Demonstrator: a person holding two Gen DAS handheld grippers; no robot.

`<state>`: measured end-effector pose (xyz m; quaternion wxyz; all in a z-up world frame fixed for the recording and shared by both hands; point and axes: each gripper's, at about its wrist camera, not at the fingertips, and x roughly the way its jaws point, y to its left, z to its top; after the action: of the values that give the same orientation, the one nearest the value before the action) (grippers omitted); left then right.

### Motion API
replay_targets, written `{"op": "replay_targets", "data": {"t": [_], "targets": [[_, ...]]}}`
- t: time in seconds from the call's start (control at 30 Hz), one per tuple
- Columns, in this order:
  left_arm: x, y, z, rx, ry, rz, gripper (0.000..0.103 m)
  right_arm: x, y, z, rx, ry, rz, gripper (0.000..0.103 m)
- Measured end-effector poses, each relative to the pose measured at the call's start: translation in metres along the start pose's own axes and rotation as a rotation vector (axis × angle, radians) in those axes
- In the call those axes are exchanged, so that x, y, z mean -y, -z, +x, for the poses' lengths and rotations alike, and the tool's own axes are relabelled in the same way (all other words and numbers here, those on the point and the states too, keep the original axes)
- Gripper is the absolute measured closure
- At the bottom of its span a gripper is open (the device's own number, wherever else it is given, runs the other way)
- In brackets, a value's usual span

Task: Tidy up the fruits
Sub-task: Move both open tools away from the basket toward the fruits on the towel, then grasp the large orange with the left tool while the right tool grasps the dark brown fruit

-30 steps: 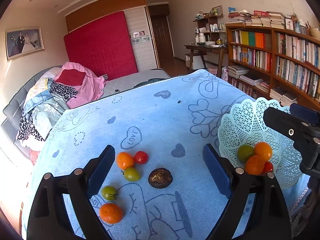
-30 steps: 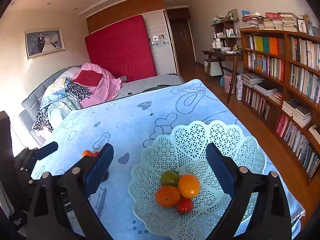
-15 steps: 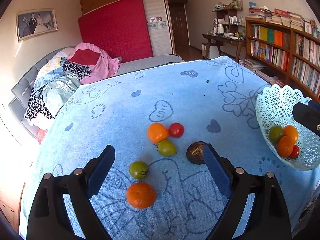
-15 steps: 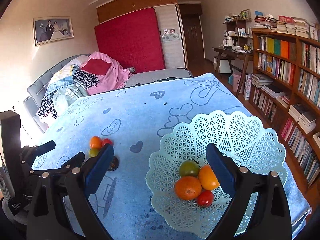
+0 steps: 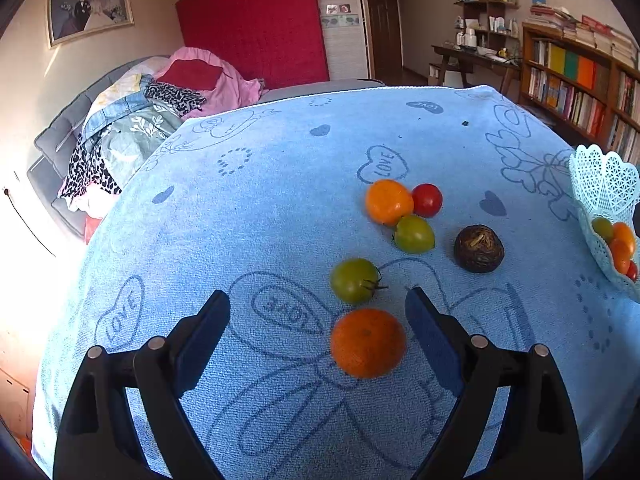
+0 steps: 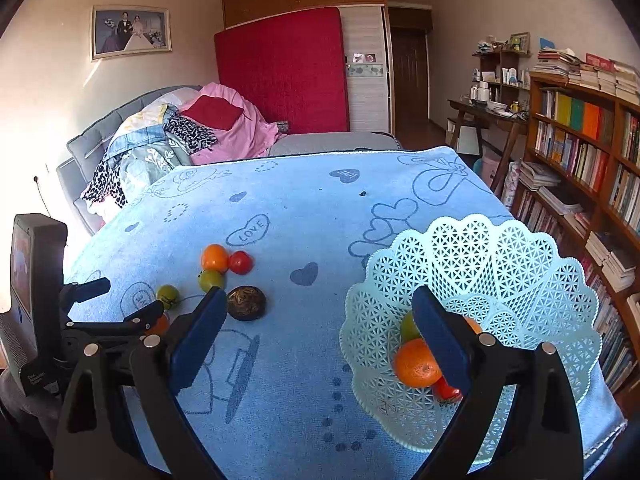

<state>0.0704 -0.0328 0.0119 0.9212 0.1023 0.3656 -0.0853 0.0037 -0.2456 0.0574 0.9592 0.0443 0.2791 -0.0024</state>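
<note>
The left gripper (image 5: 318, 312) is spread wide over the blue cloth (image 5: 260, 208) and grips nothing. The orange (image 5: 367, 343) lies between its fingers, close to the right pad (image 5: 426, 330) but apart from it. Just beyond the orange sits a green tomato (image 5: 354, 281) with a stem. Farther from the orange, three fruits touch in a cluster: a second orange (image 5: 388, 201), a red tomato (image 5: 427, 200) and a green lime-like fruit (image 5: 414, 234). To the right of that cluster, apart from it, lies a dark brown fruit (image 5: 478, 249).

The right gripper (image 6: 316, 316) also stands wide open and empty, held above the cloth. Its right finger (image 6: 438, 338) overlaps the white lattice basket (image 6: 500, 272) in the picture. The basket stands well to the right of the orange, near the cloth's edge, and holds an orange fruit (image 6: 414, 364), a green one (image 6: 408, 328), a red one (image 6: 444, 391) and another orange one mostly hidden behind the finger.
</note>
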Motion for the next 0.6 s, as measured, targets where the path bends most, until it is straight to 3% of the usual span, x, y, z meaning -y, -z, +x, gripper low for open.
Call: {"op": "replay_targets", "data": {"t": [0.43,0.6], "targets": [[0.000,0.003,0.010,-0.075,0.147,-0.005,0.034,-0.019,0.010,0.015,-0.046,-0.046,-0.038,0.008],[0.002,0.005,0.009,-0.080,0.194,0.005,0.047,-0.028,0.010,0.020,-0.053,-0.074,-0.048,0.008]]}}
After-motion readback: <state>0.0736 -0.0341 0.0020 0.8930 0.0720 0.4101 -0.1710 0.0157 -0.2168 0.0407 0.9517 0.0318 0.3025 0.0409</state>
